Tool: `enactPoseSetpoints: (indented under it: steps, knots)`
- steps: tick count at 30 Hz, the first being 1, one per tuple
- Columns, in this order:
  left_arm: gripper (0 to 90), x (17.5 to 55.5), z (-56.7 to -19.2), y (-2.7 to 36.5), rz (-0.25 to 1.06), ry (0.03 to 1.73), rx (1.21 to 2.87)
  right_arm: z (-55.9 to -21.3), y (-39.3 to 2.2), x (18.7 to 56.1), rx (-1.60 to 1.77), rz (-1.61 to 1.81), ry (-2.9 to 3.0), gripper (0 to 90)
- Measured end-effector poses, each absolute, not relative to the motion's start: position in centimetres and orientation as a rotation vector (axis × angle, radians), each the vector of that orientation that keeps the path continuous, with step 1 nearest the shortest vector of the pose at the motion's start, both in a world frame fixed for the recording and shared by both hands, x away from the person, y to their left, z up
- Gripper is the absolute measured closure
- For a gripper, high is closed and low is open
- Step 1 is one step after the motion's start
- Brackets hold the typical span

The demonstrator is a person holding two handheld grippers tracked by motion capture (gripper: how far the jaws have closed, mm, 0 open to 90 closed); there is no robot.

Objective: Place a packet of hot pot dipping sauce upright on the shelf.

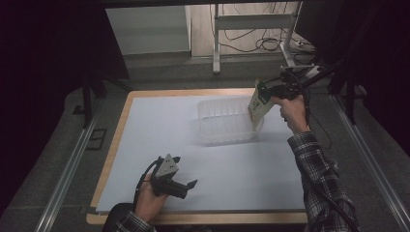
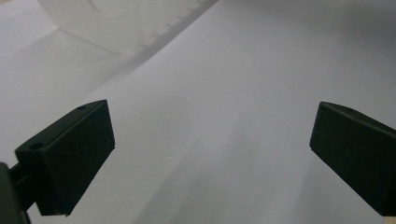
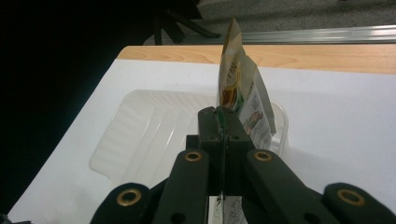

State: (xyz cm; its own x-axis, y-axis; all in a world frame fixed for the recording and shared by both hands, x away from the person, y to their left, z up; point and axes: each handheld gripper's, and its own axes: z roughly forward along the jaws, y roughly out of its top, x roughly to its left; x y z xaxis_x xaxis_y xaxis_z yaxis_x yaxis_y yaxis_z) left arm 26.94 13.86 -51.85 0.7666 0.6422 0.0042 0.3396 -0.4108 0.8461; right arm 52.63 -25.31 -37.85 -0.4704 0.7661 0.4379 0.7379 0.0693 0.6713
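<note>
Evidently the right gripper (image 1: pixel 263 93) clamps a packet (image 1: pixel 257 104) over the clear tray (image 1: pixel 223 121) for dropping in, while the left gripper (image 1: pixel 186 186) rests spread apart.

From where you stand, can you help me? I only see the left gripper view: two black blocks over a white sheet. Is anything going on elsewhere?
Observer: Yes. The right gripper is shut on a snack packet.
Operator: Where is that packet?
Observer: It hangs over the right end of a clear plastic tray; I can't tell if they touch.
Operator: Anything in the tray?
Observer: It looks empty.
Operator: And my blocks?
Observer: They belong to the left gripper, open, near the table's front edge.
</note>
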Motion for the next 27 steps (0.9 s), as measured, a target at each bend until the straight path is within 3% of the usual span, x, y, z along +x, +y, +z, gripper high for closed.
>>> enactPoseSetpoints:
  steps: [27]
  knots:
    - [0.0,27.0,-52.0,13.6,0.401,0.731,2.065,-39.4,-25.5,52.9,1.584,1.345,2.264,87.6]
